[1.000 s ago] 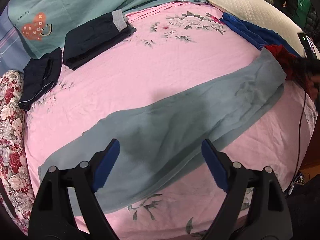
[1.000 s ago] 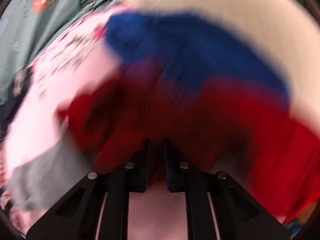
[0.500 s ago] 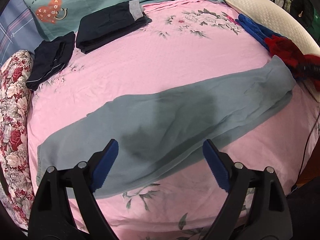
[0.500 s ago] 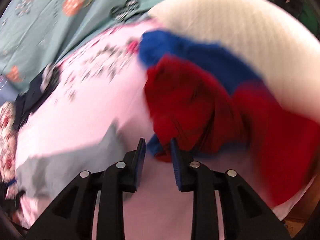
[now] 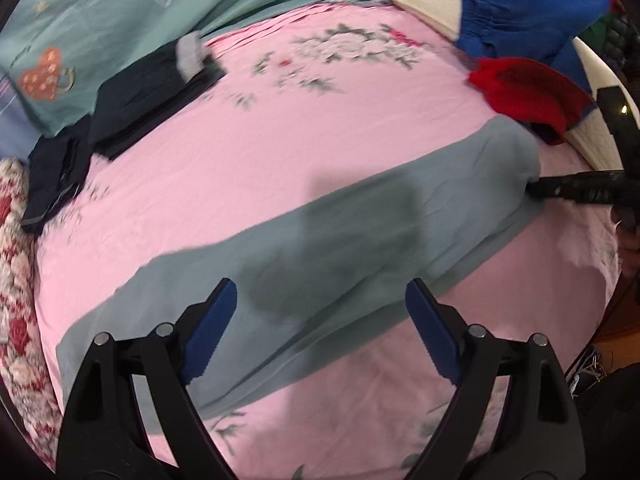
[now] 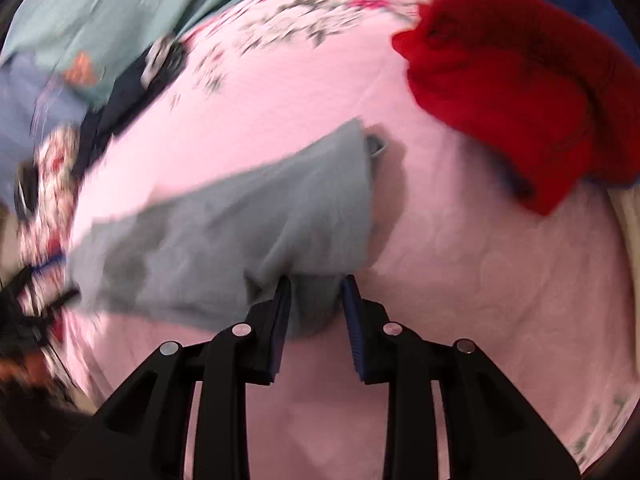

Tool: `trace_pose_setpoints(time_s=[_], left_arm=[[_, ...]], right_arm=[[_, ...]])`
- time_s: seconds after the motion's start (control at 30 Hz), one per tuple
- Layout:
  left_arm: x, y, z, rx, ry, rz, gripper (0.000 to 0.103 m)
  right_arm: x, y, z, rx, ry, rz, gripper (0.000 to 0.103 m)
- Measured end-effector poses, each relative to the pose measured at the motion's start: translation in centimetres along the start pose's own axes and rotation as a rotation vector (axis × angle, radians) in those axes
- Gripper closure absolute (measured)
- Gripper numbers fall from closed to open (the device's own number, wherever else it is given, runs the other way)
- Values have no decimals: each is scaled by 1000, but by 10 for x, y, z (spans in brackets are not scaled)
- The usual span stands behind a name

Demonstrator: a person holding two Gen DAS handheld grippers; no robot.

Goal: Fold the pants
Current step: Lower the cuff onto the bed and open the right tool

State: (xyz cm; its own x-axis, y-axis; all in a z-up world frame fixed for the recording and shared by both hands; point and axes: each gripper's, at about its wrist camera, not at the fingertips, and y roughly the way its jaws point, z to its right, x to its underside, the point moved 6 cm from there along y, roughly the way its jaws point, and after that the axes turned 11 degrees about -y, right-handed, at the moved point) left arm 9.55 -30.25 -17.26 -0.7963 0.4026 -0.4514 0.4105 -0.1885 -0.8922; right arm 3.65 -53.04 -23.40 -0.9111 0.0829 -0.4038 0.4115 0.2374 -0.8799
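Grey-blue pants lie stretched out flat across the pink floral bedsheet, from lower left to right. My left gripper is open and empty, above the pants' middle near the front edge. My right gripper is partly open with its jaws around the pants' right end; the cloth sits between the pads. In the left wrist view the right gripper touches the pants' right end.
Red and blue garments lie on a white pillow at the right. Two folded dark garments lie at the back left. A teal quilt is behind, and a floral pillow at the left.
My right gripper left the red and blue garments, opened a little, and came down onto the pants' right end. The left gripper stayed open over the pants' middle.
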Motion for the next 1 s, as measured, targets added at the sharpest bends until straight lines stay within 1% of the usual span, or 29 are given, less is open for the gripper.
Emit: trace_pose_setpoints(time_s=[0.07, 0.1, 0.17, 0.2, 0.23, 0.27, 0.3, 0.33, 0.37, 0.4, 0.43, 0.47, 0.53, 0.57, 0.63, 0.67, 0.7, 0.77, 0.8, 0.83, 0.87, 0.93, 1.0], left_arm=[[-8, 3, 19, 24, 32, 6, 15], [-12, 6, 31, 33, 55, 10, 15], [-21, 10, 53, 48, 97, 19, 15], [-24, 11, 60, 54, 108, 21, 15], [-28, 11, 69, 63, 121, 26, 15], [-31, 9, 77, 78, 131, 32, 15], [-32, 8, 81, 88, 140, 37, 15], [-33, 8, 86, 94, 151, 42, 15], [-32, 9, 89, 97, 162, 42, 15], [-32, 12, 91, 97, 166, 33, 15], [-30, 15, 93, 98, 168, 18, 15], [-29, 17, 94, 99, 168, 7, 15], [-26, 23, 94, 96, 166, -15, 15], [-25, 25, 94, 96, 162, -23, 15], [-24, 27, 93, 98, 156, -36, 15], [-24, 27, 93, 96, 155, -37, 15], [-25, 26, 92, 92, 153, -32, 15], [-24, 26, 88, 87, 147, -25, 15], [-24, 25, 86, 82, 142, -25, 15], [-23, 25, 82, 75, 137, -26, 15], [-22, 25, 78, 66, 130, -28, 15], [-21, 25, 71, 55, 110, -30, 15], [-21, 26, 62, 49, 79, -36, 15]], right_arm=[[4, -1, -6, 55, -79, 6, 75], [4, -1, -9, 78, -96, 6, 76], [1, 1, -8, 132, -84, 24, 89], [1, -1, -1, 156, -52, 39, 96], [-1, -3, 5, 159, -10, 62, 98], [2, -15, 16, 171, 67, 113, 98], [2, -23, 23, 169, 122, 149, 103], [12, -38, 41, 222, 225, 199, 102], [20, -43, 53, 229, 295, 218, 101], [38, -43, 72, 194, 411, 211, 93], [47, -42, 81, 169, 467, 197, 96], [55, -45, 87, 139, 504, 210, 95], [53, -57, 80, 159, 425, 227, 90], [47, -61, 72, 146, 375, 246, 88], [33, -64, 57, 56, 335, 294, 64], [28, -62, 53, 29, 323, 296, 61], [22, -58, 47, 15, 296, 293, 61], [13, -48, 43, 55, 268, 277, 61], [6, -40, 42, 57, 268, 269, 61], [7, -38, 44, 46, 272, 262, 61], [3, -33, 43, 32, 273, 253, 65], [3, -27, 38, 25, 253, 229, 82], [1, -22, 34, 30, 234, 211, 88]])
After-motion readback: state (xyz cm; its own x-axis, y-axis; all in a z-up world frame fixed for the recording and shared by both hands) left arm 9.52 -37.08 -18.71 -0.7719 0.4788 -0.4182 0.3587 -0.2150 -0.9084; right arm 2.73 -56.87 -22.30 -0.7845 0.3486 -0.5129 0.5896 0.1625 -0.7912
